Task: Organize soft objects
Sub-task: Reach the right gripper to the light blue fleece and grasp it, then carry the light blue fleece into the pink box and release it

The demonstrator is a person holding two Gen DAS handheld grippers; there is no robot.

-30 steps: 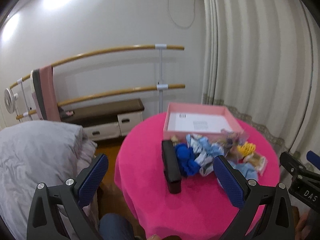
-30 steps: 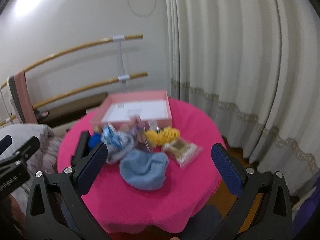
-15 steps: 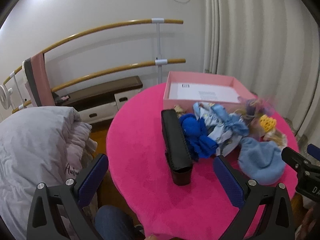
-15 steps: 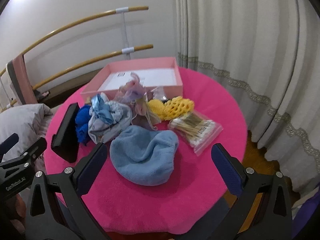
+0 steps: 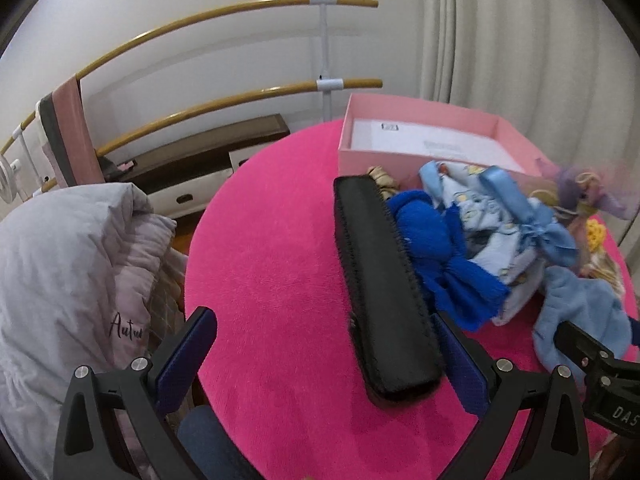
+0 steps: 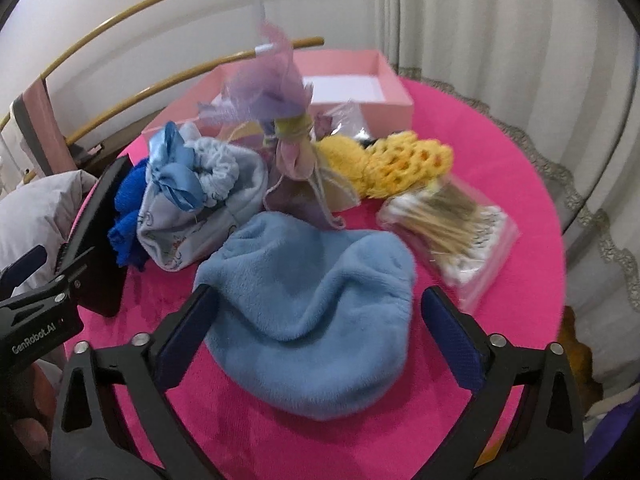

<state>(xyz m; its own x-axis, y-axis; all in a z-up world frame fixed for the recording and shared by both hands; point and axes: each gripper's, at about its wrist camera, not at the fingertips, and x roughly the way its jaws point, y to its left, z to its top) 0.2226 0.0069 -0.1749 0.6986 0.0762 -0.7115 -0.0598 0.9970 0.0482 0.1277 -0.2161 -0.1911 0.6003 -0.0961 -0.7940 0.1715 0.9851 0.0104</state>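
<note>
On the pink tablecloth lies a pile of soft things. A light blue fleece hat (image 6: 316, 304) sits between the fingers of my right gripper (image 6: 318, 312). Its jaws are closing, and the pads stand just off the hat's sides. Behind the hat are a pale blue bonnet with a satin ribbon (image 6: 192, 208), a royal blue knit (image 6: 128, 208), a purple gauze pouch (image 6: 276, 92) and a yellow knitted piece (image 6: 400, 160). My left gripper (image 5: 326, 336) is open low over the cloth. A long black case (image 5: 384, 280) lies close to its right finger. An open pink box (image 5: 420, 156) stands at the back.
A clear bag of cotton swabs (image 6: 452, 228) lies at the right of the round table (image 5: 272, 260). A grey quilt (image 5: 60, 260) is heaped left of it. Wooden wall rails (image 5: 240, 96), a low cabinet (image 5: 200, 160) and curtains (image 6: 500, 20) stand behind.
Both grippers have come down and in towards the table. The left now reaches the near end of the black case; the right now straddles the blue hat with its jaws a little narrower.
</note>
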